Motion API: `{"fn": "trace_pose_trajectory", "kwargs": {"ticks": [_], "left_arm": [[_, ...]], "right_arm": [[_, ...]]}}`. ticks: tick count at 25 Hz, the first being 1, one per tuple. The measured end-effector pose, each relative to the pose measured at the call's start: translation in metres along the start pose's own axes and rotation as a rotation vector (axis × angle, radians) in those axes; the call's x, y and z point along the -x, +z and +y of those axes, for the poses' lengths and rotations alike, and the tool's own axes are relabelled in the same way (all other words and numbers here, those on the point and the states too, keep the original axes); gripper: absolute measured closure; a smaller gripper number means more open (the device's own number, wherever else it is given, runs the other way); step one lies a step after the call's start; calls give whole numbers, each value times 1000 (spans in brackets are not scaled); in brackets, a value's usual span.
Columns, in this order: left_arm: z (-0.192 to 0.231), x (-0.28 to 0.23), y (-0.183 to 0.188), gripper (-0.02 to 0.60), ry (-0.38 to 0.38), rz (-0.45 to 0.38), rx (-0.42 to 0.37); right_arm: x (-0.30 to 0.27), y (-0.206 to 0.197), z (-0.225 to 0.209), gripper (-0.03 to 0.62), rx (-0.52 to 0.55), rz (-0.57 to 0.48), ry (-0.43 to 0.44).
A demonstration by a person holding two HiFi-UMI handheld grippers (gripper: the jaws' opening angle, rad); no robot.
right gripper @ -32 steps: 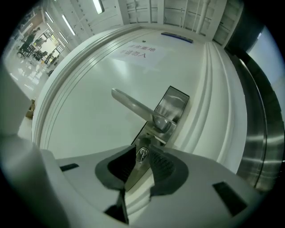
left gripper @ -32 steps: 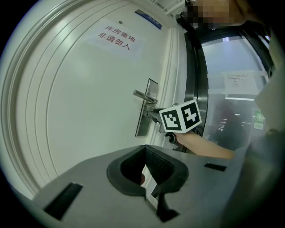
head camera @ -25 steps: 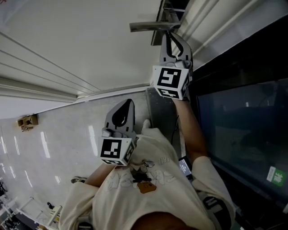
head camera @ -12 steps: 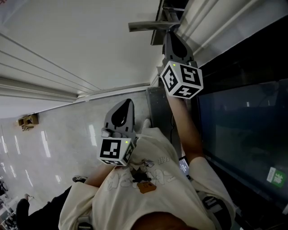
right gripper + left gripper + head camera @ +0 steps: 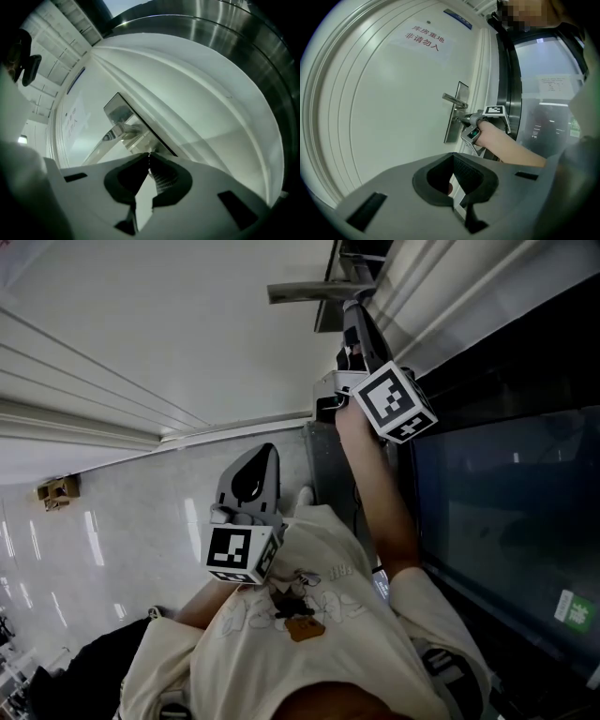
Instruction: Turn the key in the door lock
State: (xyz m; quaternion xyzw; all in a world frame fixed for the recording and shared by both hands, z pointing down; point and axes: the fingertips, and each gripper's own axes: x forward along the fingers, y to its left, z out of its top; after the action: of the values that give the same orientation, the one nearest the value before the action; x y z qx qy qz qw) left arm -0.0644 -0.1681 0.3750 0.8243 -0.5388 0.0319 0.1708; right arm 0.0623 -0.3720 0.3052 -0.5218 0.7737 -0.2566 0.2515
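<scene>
Rotation is what's new: the right hand-held gripper (image 5: 352,313) has rolled about its own axis, jaws pinched together at the lock plate (image 5: 118,108) under the handle (image 5: 300,293). The key is too small to see there, but is probably turning. The left hand-held gripper (image 5: 255,465) hangs closed and empty.

Red Chinese characters, 库房重地 over 非请勿入, on a paper sign (image 5: 423,38) stuck to the white door (image 5: 393,117) — blue plate (image 5: 458,18) above and notice on glass (image 5: 555,84) unreadable.

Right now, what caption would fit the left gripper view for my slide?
Right claw at the lock plate below the handle of a white door; left claw shut in the foreground.
</scene>
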Motion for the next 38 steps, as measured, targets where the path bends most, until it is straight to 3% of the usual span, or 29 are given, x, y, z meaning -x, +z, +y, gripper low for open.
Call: {"fn": "trace_pose_trajectory", "kwargs": {"ticks": [25, 32, 33, 35, 38], "left_arm": [[1, 7, 0, 575, 24, -11, -3], [0, 8, 0, 575, 26, -10, -5], [0, 8, 0, 575, 25, -10, -5], [0, 8, 0, 575, 24, -11, -5], [0, 9, 0, 575, 22, -11, -2]], "right_arm": [[1, -9, -14, 576, -855, 18, 86], [0, -9, -14, 576, -906, 18, 94], [-1, -9, -14, 558, -914, 16, 106], [-1, -12, -14, 449, -942, 29, 131], [8, -16, -10, 430, -863, 72, 156]]}}
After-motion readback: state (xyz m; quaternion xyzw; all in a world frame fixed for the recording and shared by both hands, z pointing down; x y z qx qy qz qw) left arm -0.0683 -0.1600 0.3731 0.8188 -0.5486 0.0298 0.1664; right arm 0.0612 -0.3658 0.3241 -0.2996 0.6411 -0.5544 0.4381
